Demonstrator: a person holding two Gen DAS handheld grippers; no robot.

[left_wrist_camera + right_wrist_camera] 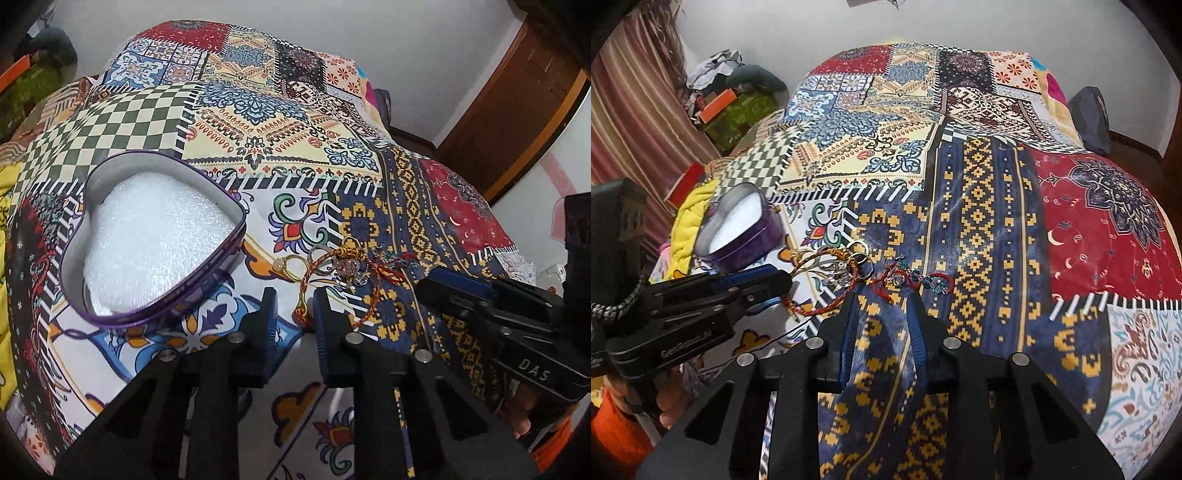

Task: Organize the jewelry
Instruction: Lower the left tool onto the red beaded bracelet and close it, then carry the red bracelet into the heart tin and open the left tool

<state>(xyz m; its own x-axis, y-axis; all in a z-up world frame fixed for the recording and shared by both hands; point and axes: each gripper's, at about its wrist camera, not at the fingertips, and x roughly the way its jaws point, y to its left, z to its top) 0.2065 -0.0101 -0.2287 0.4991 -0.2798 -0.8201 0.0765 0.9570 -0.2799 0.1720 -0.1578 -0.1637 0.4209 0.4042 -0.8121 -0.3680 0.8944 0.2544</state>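
Beside the heart-shaped tin, jewelry lies near the bed's edge.

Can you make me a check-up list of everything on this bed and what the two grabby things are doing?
Surface: patchwork bedspread, wrinkled, covers the bed.
Job's things: open heart-shaped purple tin with white foam inside; tangled jewelry pile of thread bracelets and rings beside it on the bedspread.
Clutter: yellow cloth at the bed edge.
Grippers: left tool open, at a bracelet's end; right tool open, near the pile, holding nothing.
Cables: nothing seen.
Surroundings: striped curtain, white wall, wooden door.
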